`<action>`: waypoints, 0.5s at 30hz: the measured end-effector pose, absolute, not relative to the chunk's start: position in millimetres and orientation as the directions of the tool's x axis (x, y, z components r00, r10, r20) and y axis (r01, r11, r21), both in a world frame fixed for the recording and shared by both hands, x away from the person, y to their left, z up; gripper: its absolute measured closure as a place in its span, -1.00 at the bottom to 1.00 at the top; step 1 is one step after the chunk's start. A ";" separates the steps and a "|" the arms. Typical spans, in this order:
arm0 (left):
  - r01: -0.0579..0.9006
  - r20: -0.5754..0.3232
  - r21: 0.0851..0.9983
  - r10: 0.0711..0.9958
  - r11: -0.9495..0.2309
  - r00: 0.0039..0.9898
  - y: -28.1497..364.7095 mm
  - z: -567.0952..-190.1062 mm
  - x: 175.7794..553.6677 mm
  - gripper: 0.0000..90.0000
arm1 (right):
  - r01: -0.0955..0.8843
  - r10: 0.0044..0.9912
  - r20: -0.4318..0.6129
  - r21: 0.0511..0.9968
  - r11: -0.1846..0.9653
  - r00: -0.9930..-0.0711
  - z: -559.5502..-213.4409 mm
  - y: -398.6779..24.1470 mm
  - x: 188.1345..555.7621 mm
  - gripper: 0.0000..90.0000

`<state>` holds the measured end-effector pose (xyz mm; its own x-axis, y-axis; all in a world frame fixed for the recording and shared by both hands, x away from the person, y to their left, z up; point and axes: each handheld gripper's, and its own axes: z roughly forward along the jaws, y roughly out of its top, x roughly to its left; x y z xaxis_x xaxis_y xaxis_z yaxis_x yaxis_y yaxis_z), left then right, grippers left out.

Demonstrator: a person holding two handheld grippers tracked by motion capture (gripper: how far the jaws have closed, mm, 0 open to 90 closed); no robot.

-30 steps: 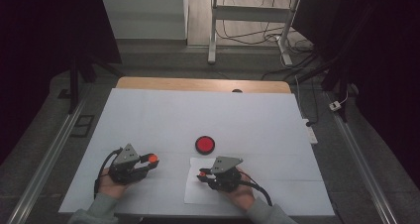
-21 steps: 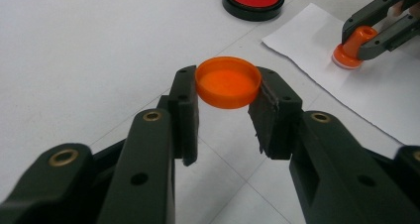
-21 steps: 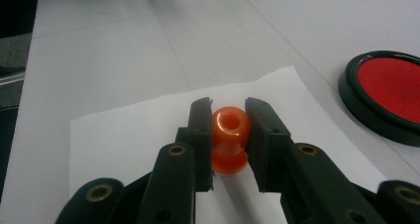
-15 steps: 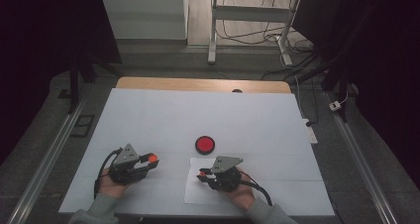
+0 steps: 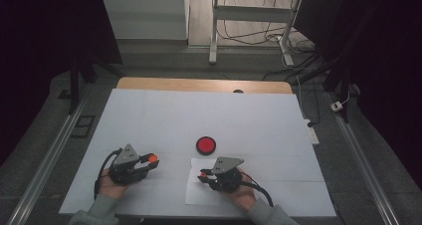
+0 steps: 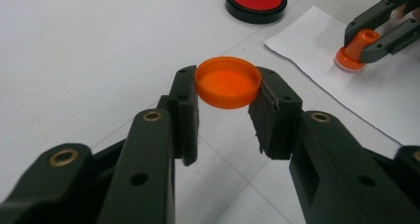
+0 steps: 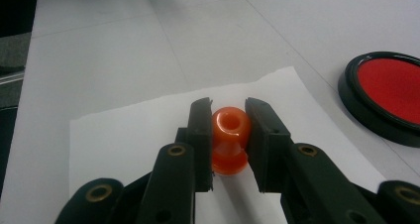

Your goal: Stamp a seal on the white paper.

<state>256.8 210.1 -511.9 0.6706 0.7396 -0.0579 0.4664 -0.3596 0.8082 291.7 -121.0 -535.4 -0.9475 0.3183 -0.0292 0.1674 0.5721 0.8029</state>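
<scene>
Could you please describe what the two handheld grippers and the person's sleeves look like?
Both the left gripper and the right gripper are black, each topped by a grey three-cornered plate and trailing a black cable. Their fingers are flat black blocks on arms with brass-coloured pivot pins. The person's sleeves look grey-green.

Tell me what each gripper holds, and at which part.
Left gripper: orange cap, gripped at opposite sides of its rim. Right gripper: orange stamp, gripped at its handle.

On the white table [image 5: 199, 115], a red disc [image 5: 205, 145] lies between two hand-held claws.
</scene>
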 end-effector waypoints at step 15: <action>0.468 -0.093 0.822 0.735 -0.324 0.672 213.1 -510.1 257.3 0.43 | 0.200 0.321 0.043 0.857 0.475 -0.946 -516.9 -128.9 294.6 0.61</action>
